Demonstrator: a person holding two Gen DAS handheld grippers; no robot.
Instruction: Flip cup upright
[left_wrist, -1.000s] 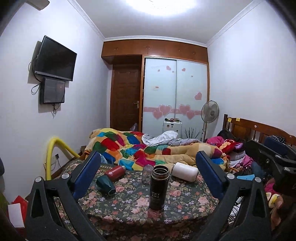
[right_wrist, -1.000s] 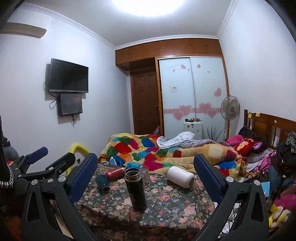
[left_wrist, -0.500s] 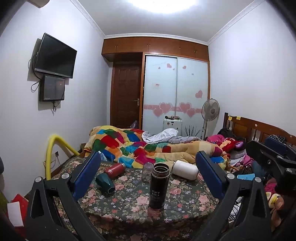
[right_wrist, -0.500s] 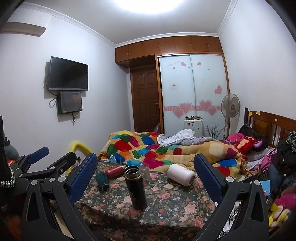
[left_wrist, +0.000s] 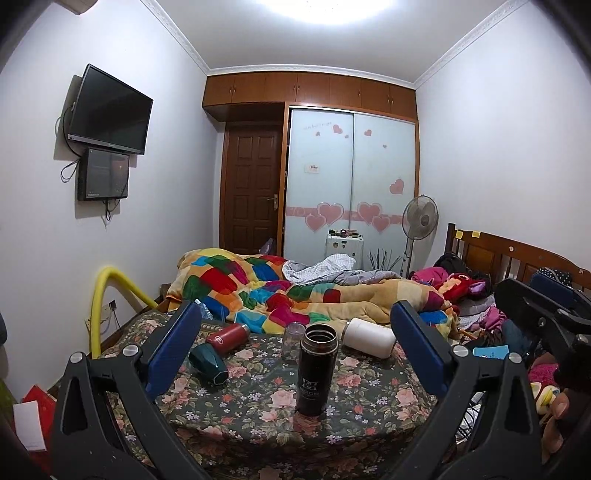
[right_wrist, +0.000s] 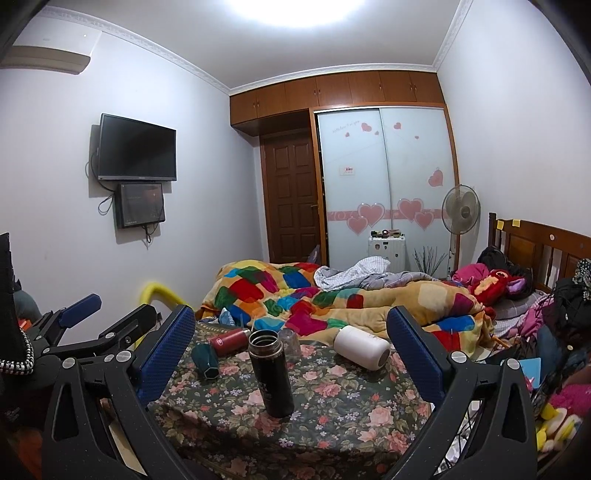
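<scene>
Black flask (left_wrist: 316, 369) upright on floral tablecloth (left_wrist: 369, 398). White cup (left_wrist: 367, 337), red flask (left_wrist: 228, 333), green cup (left_wrist: 208, 363) lie sideways. Clear cup (left_wrist: 293, 336) possibly inverted. Left gripper (left_wrist: 295, 354), right gripper (right_wrist: 291, 354): fingers apart, empty.

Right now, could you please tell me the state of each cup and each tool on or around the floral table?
Black cup: upright, mouth open, uncapped.
White cup: on its side.
Red cup: on its side, capped.
Green cup: on its side.
Clear cup: standing; which end is up, unclear.
Left tool: open, empty.
Right tool: open, empty.
</scene>
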